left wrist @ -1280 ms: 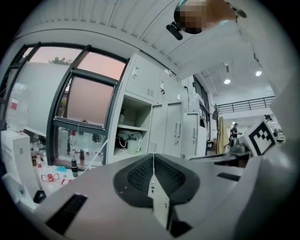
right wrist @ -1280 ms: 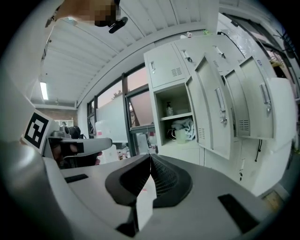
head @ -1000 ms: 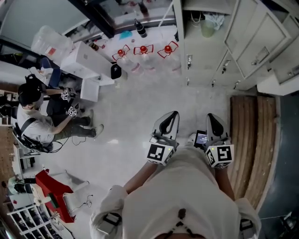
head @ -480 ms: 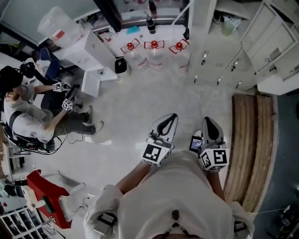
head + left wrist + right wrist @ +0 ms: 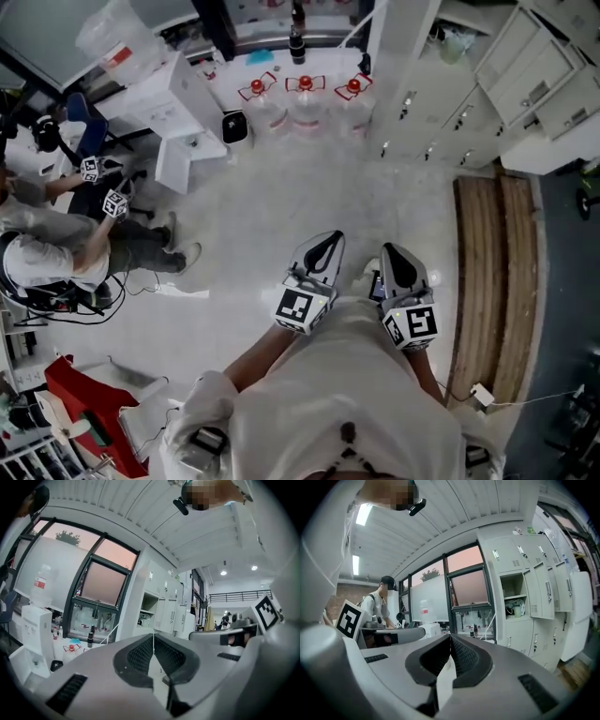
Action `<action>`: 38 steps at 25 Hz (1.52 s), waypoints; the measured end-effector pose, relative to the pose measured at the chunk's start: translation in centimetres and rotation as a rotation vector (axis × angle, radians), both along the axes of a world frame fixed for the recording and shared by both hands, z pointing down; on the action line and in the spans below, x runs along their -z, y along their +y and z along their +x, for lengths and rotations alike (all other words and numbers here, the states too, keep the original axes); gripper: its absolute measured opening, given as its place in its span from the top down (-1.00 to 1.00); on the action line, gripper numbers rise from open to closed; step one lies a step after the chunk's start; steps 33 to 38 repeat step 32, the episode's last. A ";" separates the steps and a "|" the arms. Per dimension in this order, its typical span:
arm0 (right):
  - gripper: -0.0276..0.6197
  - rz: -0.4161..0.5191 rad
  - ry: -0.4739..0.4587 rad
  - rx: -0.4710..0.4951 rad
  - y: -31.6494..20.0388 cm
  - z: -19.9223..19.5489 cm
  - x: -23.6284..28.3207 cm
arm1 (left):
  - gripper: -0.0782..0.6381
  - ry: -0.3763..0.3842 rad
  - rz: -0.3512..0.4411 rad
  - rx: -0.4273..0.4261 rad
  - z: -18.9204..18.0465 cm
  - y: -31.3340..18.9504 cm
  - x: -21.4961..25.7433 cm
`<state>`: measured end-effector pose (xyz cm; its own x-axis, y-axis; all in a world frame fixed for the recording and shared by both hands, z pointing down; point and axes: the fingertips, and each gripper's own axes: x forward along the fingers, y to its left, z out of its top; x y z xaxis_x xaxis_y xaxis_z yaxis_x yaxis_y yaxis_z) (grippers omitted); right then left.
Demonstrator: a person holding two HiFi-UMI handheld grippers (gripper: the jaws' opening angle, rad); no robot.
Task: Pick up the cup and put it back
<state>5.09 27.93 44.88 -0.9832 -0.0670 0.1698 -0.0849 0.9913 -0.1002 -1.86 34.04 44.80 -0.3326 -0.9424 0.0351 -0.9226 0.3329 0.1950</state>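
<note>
Both grippers are held side by side in front of the person's body, above the pale floor. In the head view my left gripper (image 5: pixel 328 240) and my right gripper (image 5: pixel 387 251) point toward the white lockers (image 5: pixel 422 103). Each has its jaws pressed together with nothing between them, as the left gripper view (image 5: pixel 153 635) and the right gripper view (image 5: pixel 450 636) show. A pale green cup (image 5: pixel 456 45) stands in an open locker shelf at the top right; it also shows small in the right gripper view as the cup (image 5: pixel 517 607). It is far from both grippers.
Three water jugs with red handles (image 5: pixel 304 90) stand by the window wall. A white dispenser and desk (image 5: pixel 178 117) sit at the left, with a seated person (image 5: pixel 47 253) beside them. A wooden pallet (image 5: pixel 489 281) lies at the right, a red seat (image 5: pixel 80 389) at the lower left.
Both grippers have travelled across the floor with the person, still shut. The seated person and the desk have slid left in view, and the jugs and lockers have shifted.
</note>
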 end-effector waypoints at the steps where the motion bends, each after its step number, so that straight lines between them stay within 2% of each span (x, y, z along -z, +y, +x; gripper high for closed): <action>1: 0.84 0.003 0.001 -0.005 0.1 0.3 0.1 | 0.74 0.001 0.004 -0.009 0.4 0.1 0.0; 12: 0.84 0.000 0.006 -0.002 2.4 4.8 0.2 | 0.74 -0.015 0.013 -0.073 5.2 0.6 0.4; 18: 0.84 -0.012 -0.007 -0.079 0.8 11.3 1.4 | 0.74 -0.012 0.008 -0.089 10.3 -0.2 1.5; 22: 0.84 -0.022 -0.028 -0.140 0.1 17.0 1.9 | 0.74 -0.013 0.023 -0.107 15.7 0.5 3.4; 26: 0.84 -0.072 -0.048 -0.181 0.1 21.9 0.8 | 0.74 -0.026 -0.026 -0.096 20.2 2.4 2.8; 30: 0.84 -0.062 -0.060 -0.164 0.2 25.0 0.5 | 0.74 -0.056 -0.058 -0.085 23.5 4.1 2.3; 32: 0.84 -0.046 -0.072 -0.152 0.3 26.4 0.7 | 0.74 -0.078 -0.061 -0.084 24.9 4.8 2.3; 38: 0.84 -0.046 -0.072 -0.152 0.3 26.4 0.7 | 0.74 -0.078 -0.061 -0.084 24.9 4.8 2.3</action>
